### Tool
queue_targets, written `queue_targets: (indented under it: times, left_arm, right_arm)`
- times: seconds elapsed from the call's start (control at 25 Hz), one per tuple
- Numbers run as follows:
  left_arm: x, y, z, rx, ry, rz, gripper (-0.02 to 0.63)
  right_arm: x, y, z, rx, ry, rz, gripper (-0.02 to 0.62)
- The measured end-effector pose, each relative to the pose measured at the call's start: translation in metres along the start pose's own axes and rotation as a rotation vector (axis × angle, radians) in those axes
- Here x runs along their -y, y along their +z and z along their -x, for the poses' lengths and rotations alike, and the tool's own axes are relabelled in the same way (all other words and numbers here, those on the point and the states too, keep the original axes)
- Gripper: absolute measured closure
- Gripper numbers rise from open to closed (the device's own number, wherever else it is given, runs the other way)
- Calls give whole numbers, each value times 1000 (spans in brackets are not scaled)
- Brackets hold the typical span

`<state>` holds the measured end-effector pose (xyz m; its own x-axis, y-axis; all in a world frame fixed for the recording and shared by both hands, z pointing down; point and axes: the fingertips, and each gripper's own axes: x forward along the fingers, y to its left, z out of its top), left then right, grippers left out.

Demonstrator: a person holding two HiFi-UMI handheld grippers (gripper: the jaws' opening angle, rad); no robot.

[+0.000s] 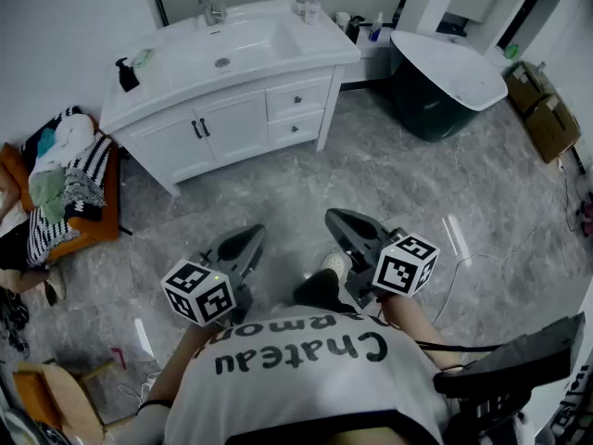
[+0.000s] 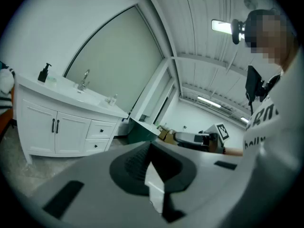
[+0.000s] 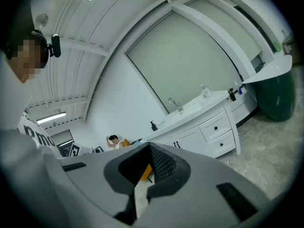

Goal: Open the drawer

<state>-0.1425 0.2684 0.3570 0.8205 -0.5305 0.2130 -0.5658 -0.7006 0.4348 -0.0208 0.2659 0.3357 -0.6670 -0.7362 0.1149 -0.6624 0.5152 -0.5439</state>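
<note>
The person is standing on the grey tiled floor point(image 1: 389, 174), well back from the white vanity point(image 1: 176, 142), and is holding both tools out in front at about waist height, nearly level. The left tongs point(image 1: 246, 242) are resting fully closed, tips meeting, with nothing caught between them; the left gripper view is showing the same pinched-together tips point(image 2: 156, 184). The right tongs point(image 1: 345, 221) are closed tight as well and are gripping nothing, as the right gripper view point(image 3: 142, 179) is making plain. Neither tool is touching any furniture.

The vanity is standing against the far wall. Its two drawers are sitting stacked at the right end, beside the double doors point(image 1: 202, 128): the upper drawer point(image 1: 298, 98) and the lower drawer point(image 1: 295, 128), each with a small dark knob, both lying flush and shut. On the tabletop point(image 1: 320, 49) above, a faucet point(image 1: 209, 6) is rising behind the basin point(image 1: 232, 46), and a black soap dispenser point(image 1: 126, 74) is standing at the left end. A dark green bathtub point(image 1: 435, 109) is sitting to the right of the vanity.
</note>
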Motion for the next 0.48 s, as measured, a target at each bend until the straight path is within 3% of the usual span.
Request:
queue_targets:
  times: [0.28, 0.48]
  left_arm:
    - [-3, 1, 12, 6, 10, 6, 598]
    - [-5, 6, 19, 19, 16, 13, 598]
  right_arm:
    - [-12, -7, -9, -38, 9, 53, 591]
    - [-17, -5, -13, -32, 20, 36, 591]
